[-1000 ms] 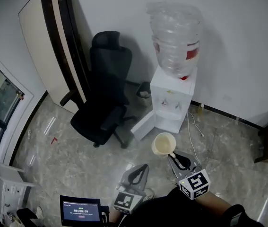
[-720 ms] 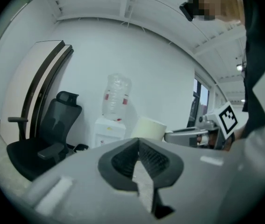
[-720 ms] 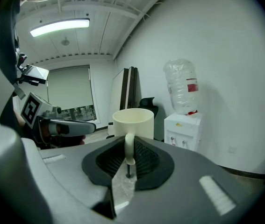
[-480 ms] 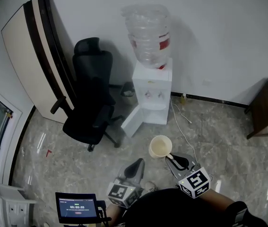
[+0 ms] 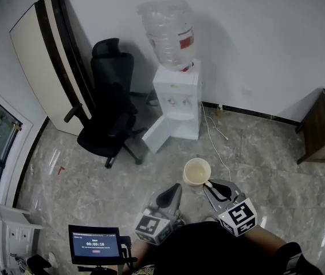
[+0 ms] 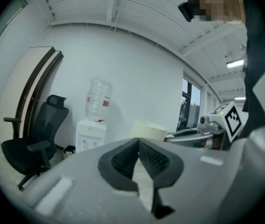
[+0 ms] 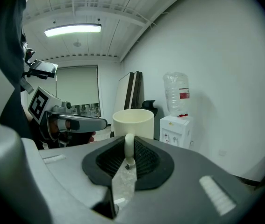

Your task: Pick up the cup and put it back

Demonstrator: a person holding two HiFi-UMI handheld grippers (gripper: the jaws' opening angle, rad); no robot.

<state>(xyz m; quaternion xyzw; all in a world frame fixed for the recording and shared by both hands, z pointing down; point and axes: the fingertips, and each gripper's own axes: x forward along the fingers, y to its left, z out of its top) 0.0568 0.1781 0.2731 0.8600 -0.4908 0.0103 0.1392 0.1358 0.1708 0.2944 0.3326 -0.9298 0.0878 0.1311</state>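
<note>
A cream cup (image 5: 197, 172) hangs in the air over the marble floor, upright. My right gripper (image 5: 215, 189) is shut on the cup's handle (image 7: 129, 146), and the cup's body (image 7: 132, 122) stands just beyond the jaws. To its left, my left gripper (image 5: 169, 197) is shut and holds nothing; in the left gripper view its pads (image 6: 123, 160) meet. That view also shows the cup (image 6: 148, 130) off to the right. Both grippers are well short of the white water dispenser (image 5: 176, 99).
The dispenser carries a large clear bottle (image 5: 167, 32) and stands against the white wall. A black office chair (image 5: 108, 116) and a leaning board (image 5: 47, 56) are to its left. A dark wooden table (image 5: 322, 133) sits at the right edge, and a small screen (image 5: 96, 245) at bottom left.
The dispenser and chair have slid up and left in the head view and look farther off. The wooden table has come into sight. The cup stays in the right gripper.
</note>
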